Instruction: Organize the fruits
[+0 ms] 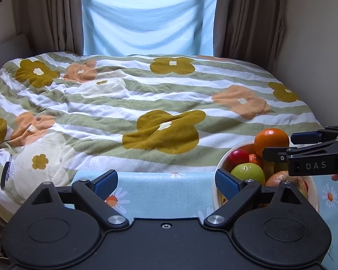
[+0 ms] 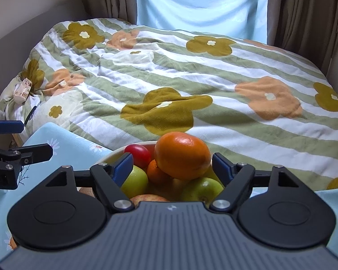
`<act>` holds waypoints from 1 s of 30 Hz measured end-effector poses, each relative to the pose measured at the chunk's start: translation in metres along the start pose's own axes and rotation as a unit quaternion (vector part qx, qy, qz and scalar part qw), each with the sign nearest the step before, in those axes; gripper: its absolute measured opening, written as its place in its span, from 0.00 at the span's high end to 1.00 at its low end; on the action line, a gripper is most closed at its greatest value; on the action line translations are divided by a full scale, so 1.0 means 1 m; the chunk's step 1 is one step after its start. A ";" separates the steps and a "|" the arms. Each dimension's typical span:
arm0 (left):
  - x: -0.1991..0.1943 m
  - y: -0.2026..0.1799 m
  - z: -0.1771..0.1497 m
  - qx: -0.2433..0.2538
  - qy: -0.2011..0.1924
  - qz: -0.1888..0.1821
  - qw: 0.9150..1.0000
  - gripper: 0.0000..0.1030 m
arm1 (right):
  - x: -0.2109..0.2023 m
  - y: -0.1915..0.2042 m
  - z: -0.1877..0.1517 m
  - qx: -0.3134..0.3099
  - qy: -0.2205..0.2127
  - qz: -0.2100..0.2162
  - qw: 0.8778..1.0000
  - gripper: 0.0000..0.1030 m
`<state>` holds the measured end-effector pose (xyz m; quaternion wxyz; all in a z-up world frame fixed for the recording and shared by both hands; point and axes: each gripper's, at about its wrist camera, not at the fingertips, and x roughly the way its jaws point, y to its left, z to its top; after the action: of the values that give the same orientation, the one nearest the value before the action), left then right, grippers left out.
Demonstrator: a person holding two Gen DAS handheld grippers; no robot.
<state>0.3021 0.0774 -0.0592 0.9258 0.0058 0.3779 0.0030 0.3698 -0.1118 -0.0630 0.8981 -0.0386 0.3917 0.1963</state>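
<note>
A white bowl (image 1: 223,159) piled with fruit stands on a light blue daisy tablecloth (image 1: 164,191). A large orange (image 2: 182,155) tops the pile, with green apples (image 2: 135,183), a red fruit (image 2: 138,155), a smaller orange (image 2: 156,172) and a reddish fruit (image 1: 288,180) under it. My right gripper (image 2: 172,164) is open, its fingers on either side of the large orange without touching it. It also shows in the left wrist view (image 1: 279,144), over the bowl. My left gripper (image 1: 166,183) is open and empty over the cloth, left of the bowl.
Behind the table lies a bed with a green-striped flower duvet (image 1: 146,103). A small patterned object (image 2: 22,90) and a dark pen-like item (image 2: 31,112) rest at the duvet's left edge. Brown curtains and a blue window cover stand behind; a wall is at the right.
</note>
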 end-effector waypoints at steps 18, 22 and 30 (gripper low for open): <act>-0.130 -0.031 -0.007 -0.001 -0.094 0.005 0.996 0.07 | -0.162 0.009 -0.020 0.012 -0.089 -0.044 0.995 0.11; -0.171 -0.045 -0.025 -0.002 -0.113 0.003 0.994 0.07 | -0.213 0.015 -0.042 0.013 -0.103 -0.066 0.992 0.10; -0.230 -0.072 -0.071 -0.004 -0.126 -0.010 0.992 0.07 | -0.291 0.022 -0.096 0.034 -0.118 -0.097 0.988 0.01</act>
<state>0.0880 0.0038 0.0506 0.9660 -0.0014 0.2585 -0.0059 0.1160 -0.2070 0.0815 0.9535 -0.0224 0.2842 0.0977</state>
